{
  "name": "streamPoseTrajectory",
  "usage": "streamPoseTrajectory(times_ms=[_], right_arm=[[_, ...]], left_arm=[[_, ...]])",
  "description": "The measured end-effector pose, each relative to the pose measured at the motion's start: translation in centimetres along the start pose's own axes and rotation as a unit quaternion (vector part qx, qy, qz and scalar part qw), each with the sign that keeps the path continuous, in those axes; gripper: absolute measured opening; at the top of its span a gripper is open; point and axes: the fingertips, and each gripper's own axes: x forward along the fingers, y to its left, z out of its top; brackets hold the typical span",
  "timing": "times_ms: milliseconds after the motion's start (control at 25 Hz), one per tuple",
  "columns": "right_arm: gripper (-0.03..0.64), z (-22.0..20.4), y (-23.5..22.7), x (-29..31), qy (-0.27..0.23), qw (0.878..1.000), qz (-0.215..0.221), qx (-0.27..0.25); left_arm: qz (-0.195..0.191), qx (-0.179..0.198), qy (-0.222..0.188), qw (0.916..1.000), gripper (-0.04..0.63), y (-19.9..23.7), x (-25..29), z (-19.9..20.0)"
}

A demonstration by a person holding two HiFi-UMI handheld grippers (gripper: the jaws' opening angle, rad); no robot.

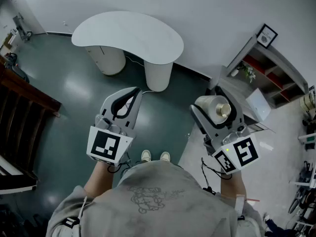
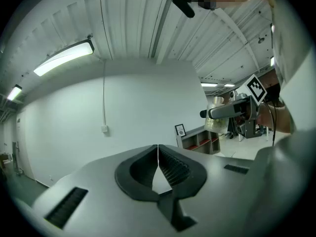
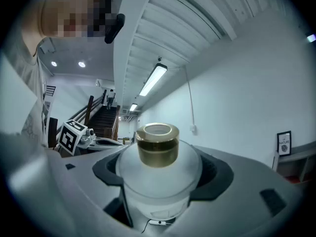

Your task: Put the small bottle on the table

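Right hand-held gripper (image 1: 213, 108): jaws spread wide and clamped on the round body of the small bottle (image 3: 158, 184), one pad on each flank; nothing else is in the grip.
Left hand-held gripper (image 1: 134, 92): jaws pressed together with nothing between them; it hangs beside the right one and gives the load no support.
Small bottle: frosted white with a gold cap (image 3: 157, 144), carried in the air in front of the person; probably near upright, though the wide-angle views make its tilt hard to judge.
Surface (image 1: 129, 32): white, kidney-shaped, standing well apart from the bottle across the dark floor (image 1: 69, 93).
Hazard 1, slip: the body is curved and likely smooth, so a jolt during the carry could let it rotate or slide out of the pads and strike the floor.
Hazard 2, tipping: if the base meets the surface at an angle, or the jaws part before it sits flat, the bottle may topple and roll.
Hazard 3, edge: a placement too close to the curved rim could send the bottle over.
Hazard 4, wrong place: the shelf unit (image 1: 269, 73) stands nearer, at the right; setting down there would miss the task.
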Motion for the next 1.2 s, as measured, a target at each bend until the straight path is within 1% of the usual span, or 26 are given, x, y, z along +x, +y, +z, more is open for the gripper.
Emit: streamPoseTrajectory(times_ms=[120, 280, 600, 1040, 1200], right_arm=[[0.354, 0.0, -0.3, 0.1, -0.003, 1.0, -0.001, 0.005], [0.354, 0.1, -0.6, 0.1, -0.011, 1.0, 0.005, 0.024], [0.354, -0.5, -0.8, 0.3, -0.003, 1.0, 0.004, 0.021], [0.354, -1.1, -3.7, -0.5, 0.003, 1.0, 0.001, 0.029], [0.354, -1.7, -5.0, -1.4, 0.004, 1.0, 0.006, 0.027]], left_arm=[[0.0, -0.001, -0.001, 1.0, 0.018, 0.1, 0.2, 0.0], [0.001, 0.002, 0.0, 1.0, 0.018, 0.0, 0.5, 0.0], [0.0, 0.002, 0.003, 1.0, 0.018, 0.1, 0.7, -0.3], [0.001, 0.002, 0.013, 0.9999, 0.018, -1.3, 3.1, -0.5], [0.007, 0.004, 0.015, 0.9999, 0.018, -2.8, 4.0, -0.5]])
